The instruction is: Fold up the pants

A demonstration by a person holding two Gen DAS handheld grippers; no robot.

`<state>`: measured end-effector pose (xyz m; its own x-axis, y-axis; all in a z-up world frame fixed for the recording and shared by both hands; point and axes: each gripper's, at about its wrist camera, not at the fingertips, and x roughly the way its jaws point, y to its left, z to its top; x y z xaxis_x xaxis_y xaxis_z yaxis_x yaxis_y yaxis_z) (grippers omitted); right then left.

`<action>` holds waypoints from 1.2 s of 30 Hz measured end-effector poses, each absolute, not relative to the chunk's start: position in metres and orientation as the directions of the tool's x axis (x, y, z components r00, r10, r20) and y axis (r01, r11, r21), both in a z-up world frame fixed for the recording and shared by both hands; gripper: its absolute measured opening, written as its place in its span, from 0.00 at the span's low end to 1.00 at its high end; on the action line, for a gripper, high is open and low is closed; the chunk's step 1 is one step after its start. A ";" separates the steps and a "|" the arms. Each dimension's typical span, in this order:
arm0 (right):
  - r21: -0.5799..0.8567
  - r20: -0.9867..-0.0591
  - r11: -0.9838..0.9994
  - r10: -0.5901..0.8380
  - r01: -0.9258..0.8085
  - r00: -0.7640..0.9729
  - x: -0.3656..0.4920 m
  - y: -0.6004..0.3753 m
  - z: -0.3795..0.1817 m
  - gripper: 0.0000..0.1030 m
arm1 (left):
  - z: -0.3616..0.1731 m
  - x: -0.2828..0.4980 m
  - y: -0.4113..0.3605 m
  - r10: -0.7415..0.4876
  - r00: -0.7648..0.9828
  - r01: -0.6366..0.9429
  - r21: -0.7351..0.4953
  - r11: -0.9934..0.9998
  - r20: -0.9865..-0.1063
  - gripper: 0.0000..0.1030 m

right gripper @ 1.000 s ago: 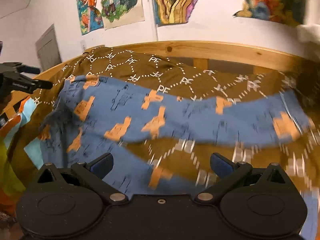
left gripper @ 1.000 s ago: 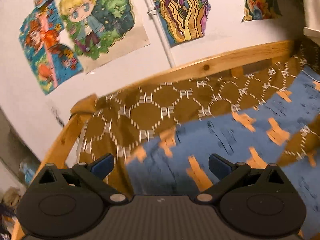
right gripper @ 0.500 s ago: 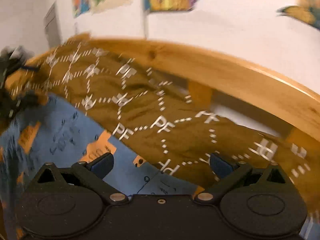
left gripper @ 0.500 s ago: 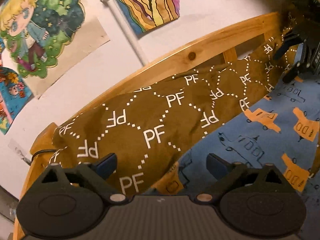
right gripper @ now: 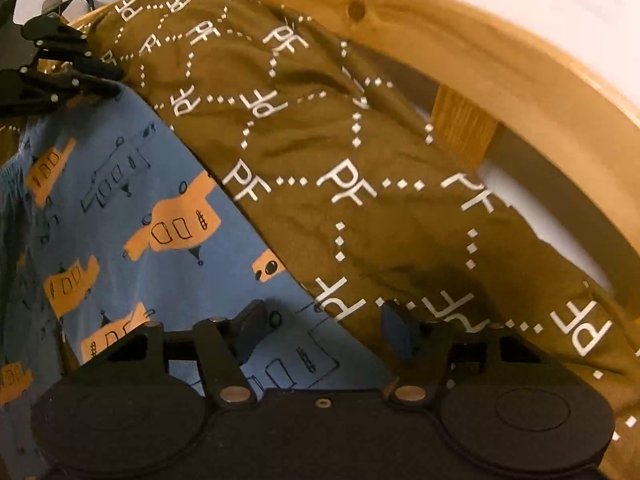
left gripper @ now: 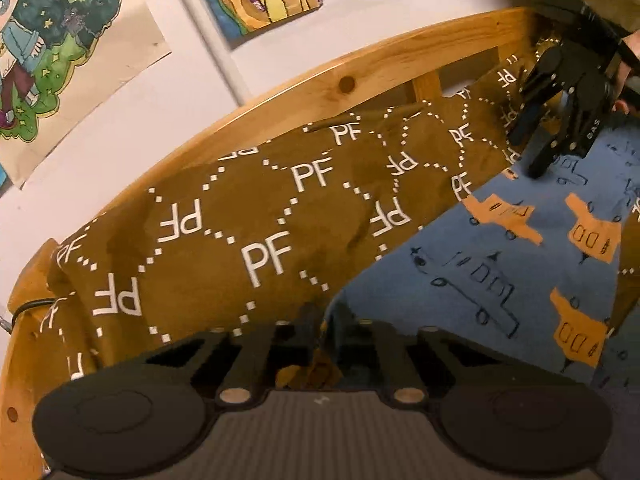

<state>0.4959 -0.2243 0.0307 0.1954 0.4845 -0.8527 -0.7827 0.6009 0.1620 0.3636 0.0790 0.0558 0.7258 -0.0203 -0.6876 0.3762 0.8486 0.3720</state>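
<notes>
The blue pants with orange vehicle prints lie spread on a brown blanket with white PF letters. My left gripper is shut on the pants' far edge at one corner. My right gripper sits low over the other end of that edge, its jaws partly open with cloth between them. Each gripper shows in the other's view: the right one at upper right, the left one at upper left.
A wooden bed rail curves behind the blanket, with a slat beneath it. A white wall with colourful drawings and a pipe stands behind it.
Both grippers have moved down to the pants' far edge. The left jaws have closed on the cloth. The right jaws have narrowed around it.
</notes>
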 end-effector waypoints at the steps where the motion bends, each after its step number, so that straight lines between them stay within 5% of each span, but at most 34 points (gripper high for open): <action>1: 0.173 -0.852 0.600 0.489 -0.781 0.188 0.496 -0.224 0.029 0.59 | 0.056 0.363 0.077 -0.011 0.731 0.366 0.378 0.850 -0.683 0.05; 6: 0.183 -0.857 0.578 0.490 -0.795 0.159 0.495 -0.223 0.027 0.23 | 0.057 0.358 0.073 0.010 0.754 0.323 0.383 0.866 -0.657 0.03; 11: 0.104 -0.865 0.543 0.463 -0.833 0.194 0.477 -0.219 0.032 0.03 | 0.060 0.352 0.071 0.035 0.781 0.280 0.400 0.872 -0.624 0.02; 19: -0.134 -0.781 0.627 0.410 -0.768 0.471 0.452 -0.214 0.065 0.01 | 0.082 0.351 0.084 0.124 0.861 0.095 0.394 0.914 -0.494 0.00; 25: -0.158 -0.761 0.626 0.416 -0.764 0.498 0.459 -0.206 0.071 0.01 | 0.077 0.359 0.105 -0.035 0.805 0.225 0.251 0.941 -0.592 0.01; 27: -0.150 -0.768 0.626 0.413 -0.765 0.489 0.456 -0.209 0.068 0.01 | 0.076 0.358 0.111 -0.073 0.786 0.252 0.211 0.944 -0.614 0.08; 28: -0.147 -0.770 0.628 0.412 -0.764 0.487 0.456 -0.211 0.066 0.01 | 0.077 0.358 0.115 -0.094 0.775 0.267 0.189 0.945 -0.626 0.19; 31: -0.125 -0.773 0.640 0.417 -0.758 0.479 0.455 -0.212 0.059 0.01 | 0.079 0.356 0.119 -0.138 0.766 0.299 0.158 0.941 -0.628 0.70; 36: -0.108 -0.771 0.649 0.424 -0.753 0.476 0.454 -0.215 0.055 0.02 | 0.079 0.353 0.109 -0.168 0.756 0.380 0.215 0.900 -0.632 0.73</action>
